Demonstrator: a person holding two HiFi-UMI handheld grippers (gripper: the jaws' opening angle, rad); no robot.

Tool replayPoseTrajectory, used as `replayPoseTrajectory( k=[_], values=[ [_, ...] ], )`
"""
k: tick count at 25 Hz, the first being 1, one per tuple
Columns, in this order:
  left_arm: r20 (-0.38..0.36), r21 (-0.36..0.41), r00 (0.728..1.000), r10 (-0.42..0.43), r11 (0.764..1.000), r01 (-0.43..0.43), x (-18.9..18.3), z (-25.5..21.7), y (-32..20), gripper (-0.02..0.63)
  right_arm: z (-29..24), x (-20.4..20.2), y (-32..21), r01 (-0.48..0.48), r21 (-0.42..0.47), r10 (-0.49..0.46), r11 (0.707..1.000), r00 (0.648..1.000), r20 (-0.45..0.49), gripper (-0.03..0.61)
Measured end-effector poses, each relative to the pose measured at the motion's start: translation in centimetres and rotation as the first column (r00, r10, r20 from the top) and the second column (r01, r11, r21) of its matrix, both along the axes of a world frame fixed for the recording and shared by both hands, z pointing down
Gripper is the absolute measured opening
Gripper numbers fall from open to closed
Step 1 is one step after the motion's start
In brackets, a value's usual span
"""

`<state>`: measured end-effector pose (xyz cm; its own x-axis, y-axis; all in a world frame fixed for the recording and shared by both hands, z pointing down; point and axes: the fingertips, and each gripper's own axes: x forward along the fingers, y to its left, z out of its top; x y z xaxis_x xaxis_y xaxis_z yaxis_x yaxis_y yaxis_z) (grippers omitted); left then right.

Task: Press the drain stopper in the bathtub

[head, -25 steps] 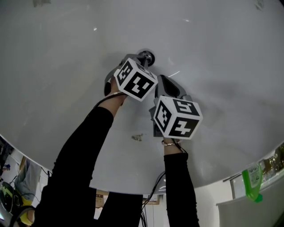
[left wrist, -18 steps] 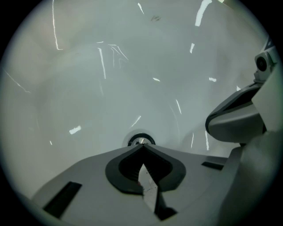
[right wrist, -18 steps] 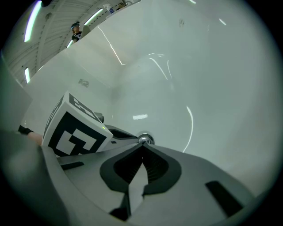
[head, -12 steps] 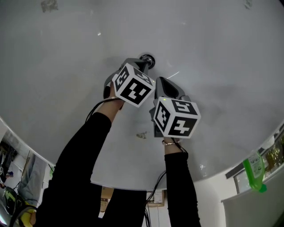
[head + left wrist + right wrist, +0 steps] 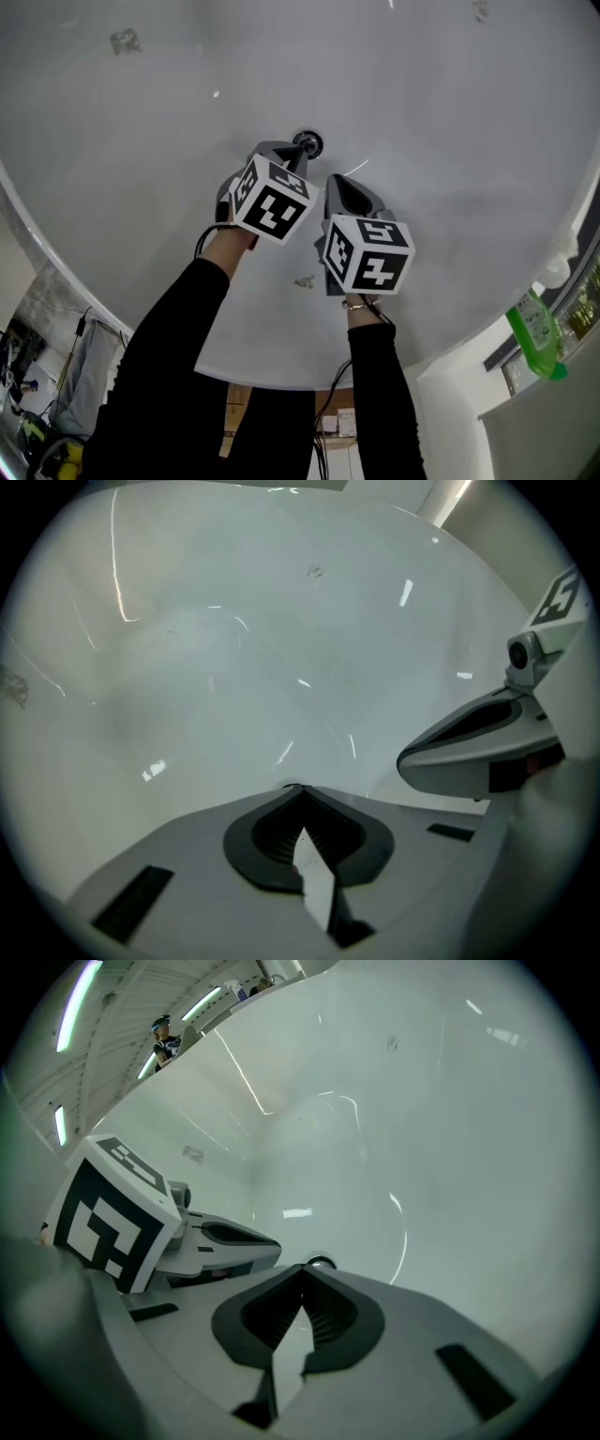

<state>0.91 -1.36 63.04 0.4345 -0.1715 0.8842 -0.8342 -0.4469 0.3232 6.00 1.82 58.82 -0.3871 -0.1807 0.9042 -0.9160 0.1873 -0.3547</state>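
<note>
Left gripper [image 5: 292,157] — jaws pressed together, nothing between — tip right at the drain stopper [image 5: 308,144] on the bathtub [image 5: 450,103] floor. Right gripper [image 5: 336,181] likewise closed up, empty, just beside.

Bathroom setup: white bathtub [image 5: 450,141], green bottle [image 5: 534,343]

Strip lights [image 5: 77,1005] glow on a ribbed ceiling [image 5: 141,1026], high and left of the right tongs [image 5: 302,1267]. Well off to their right, a green bottle [image 5: 532,349] stands beside a white ledge [image 5: 553,422]. Behind their handles, brown cardboard boxes [image 5: 236,411] and dark cables [image 5: 323,441] show, and cluttered gear [image 5: 37,422] lies farther back to the left.
</note>
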Motion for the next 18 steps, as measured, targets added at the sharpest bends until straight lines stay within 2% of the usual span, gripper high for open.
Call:
replayPoseTrajectory(
  k=[4, 13, 18],
  values=[
    [-0.003, -0.002, 1.000, -0.011, 1.000, 0.011, -0.5, -1.7, 0.1, 0.005, -1.0, 0.1, 0.0, -0.028, -0.003, 0.028, 1.000, 0.999, 0.019, 0.002],
    [-0.019, 0.016, 0.998, -0.067, 0.998, 0.068, -1.7, -5.4, 0.3, 0.005, -3.0, 0.5, 0.7, -0.021, -0.003, 0.021, 1.000, 1.000, 0.021, 0.002],
    [-0.021, 0.031, 0.998, -0.056, 0.998, 0.057, -2.0, -6.9, 0.1, 0.005, -4.2, 0.3, 0.7, -0.015, 0.015, 0.015, 1.000, 1.000, 0.014, 0.002]
  ],
)
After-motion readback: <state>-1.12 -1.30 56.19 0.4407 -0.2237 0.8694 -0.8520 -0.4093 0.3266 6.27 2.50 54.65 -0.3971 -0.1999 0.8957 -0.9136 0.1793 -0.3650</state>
